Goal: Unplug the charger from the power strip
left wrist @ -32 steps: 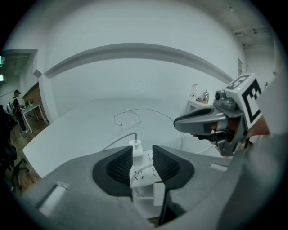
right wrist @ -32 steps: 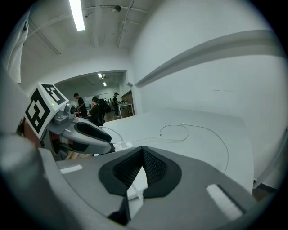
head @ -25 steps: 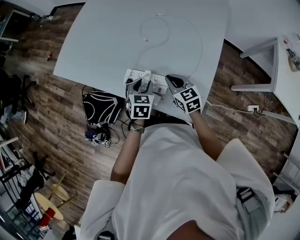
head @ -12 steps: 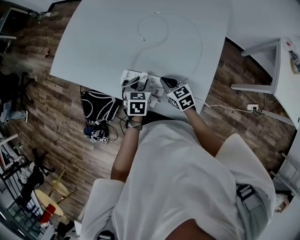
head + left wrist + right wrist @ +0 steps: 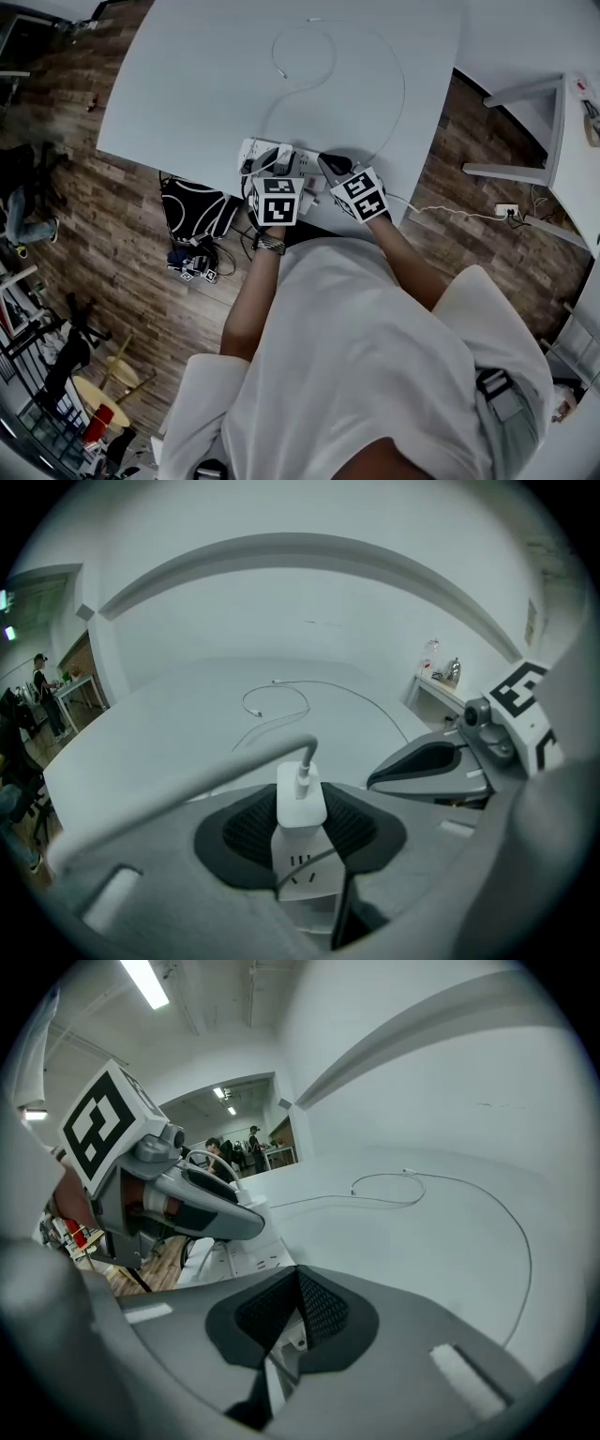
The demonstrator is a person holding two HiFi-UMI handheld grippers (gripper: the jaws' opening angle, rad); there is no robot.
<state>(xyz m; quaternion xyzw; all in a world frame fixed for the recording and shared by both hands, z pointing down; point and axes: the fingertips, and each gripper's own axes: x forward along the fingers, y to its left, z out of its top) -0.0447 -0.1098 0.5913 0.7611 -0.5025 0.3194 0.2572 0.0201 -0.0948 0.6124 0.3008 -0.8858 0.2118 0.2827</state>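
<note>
Left tongs (image 5: 301, 808): jaws have just been closing; pads pinch the charger (image 5: 299, 797) by its sides.
Right tongs (image 5: 298, 1283): jaws pressed together, tips over the strip (image 5: 246, 1258), just right of the left tongs.
Charger: upright, plugged into the strip, between the left pads.
Cable (image 5: 281, 700): leaves the charger's top and loops across the table (image 5: 187, 84).
Strip: at the table's near edge.

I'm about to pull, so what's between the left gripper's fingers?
The charger, on the power strip, sits between the left gripper's fingers, which have just been closing. The left gripper view shows it, though not whether they press it yet.
</note>
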